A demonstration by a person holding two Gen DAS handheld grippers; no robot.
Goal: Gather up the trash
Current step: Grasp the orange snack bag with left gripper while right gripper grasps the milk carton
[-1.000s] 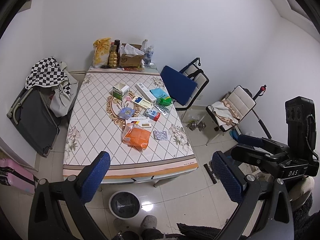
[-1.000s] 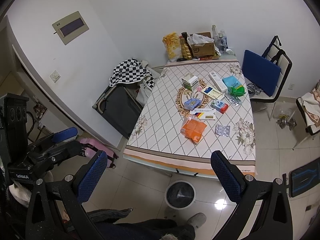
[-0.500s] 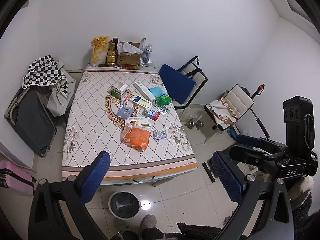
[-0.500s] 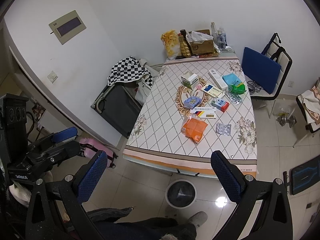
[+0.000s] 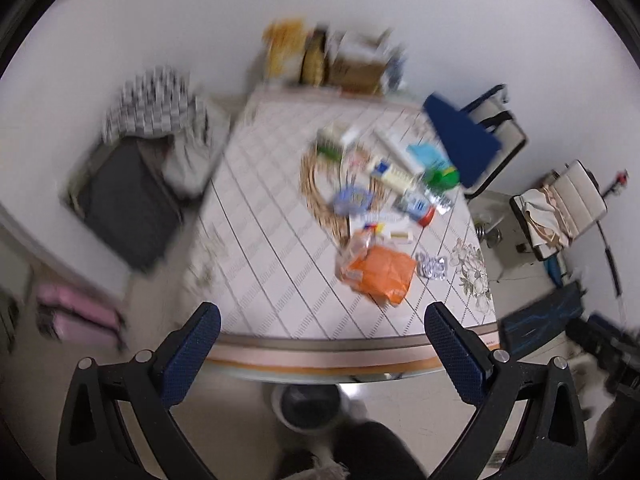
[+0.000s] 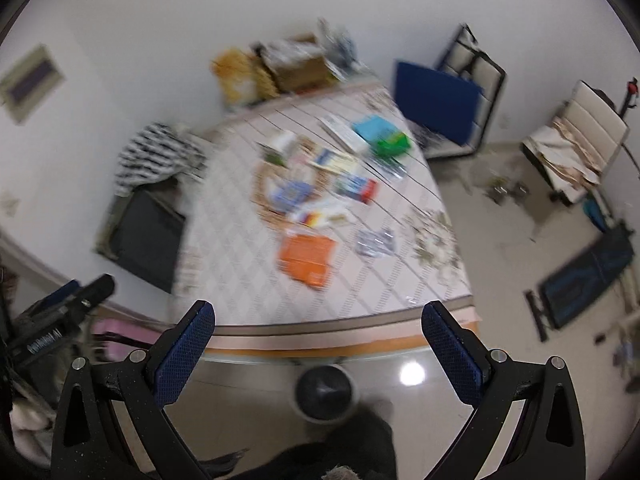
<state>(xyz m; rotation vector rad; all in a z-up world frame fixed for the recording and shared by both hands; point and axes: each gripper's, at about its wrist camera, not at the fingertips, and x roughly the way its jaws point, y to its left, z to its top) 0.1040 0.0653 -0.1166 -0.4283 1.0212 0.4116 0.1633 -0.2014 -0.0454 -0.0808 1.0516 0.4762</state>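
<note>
Both views have blurred and the bench (image 5: 280,292) now fills more of each frame than a moment ago. Left tool (image 5: 320,344) and right tool (image 6: 318,340) gape, released and empty. The orange packet (image 5: 380,276) lies mid-frame; the bin (image 6: 326,394) sits bottom centre.

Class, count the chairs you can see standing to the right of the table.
2. The nearer chair, with a blue panel propped against it, stands beside the table. The cream chair stands farther right, by the wall. Blur may hide others.
</note>
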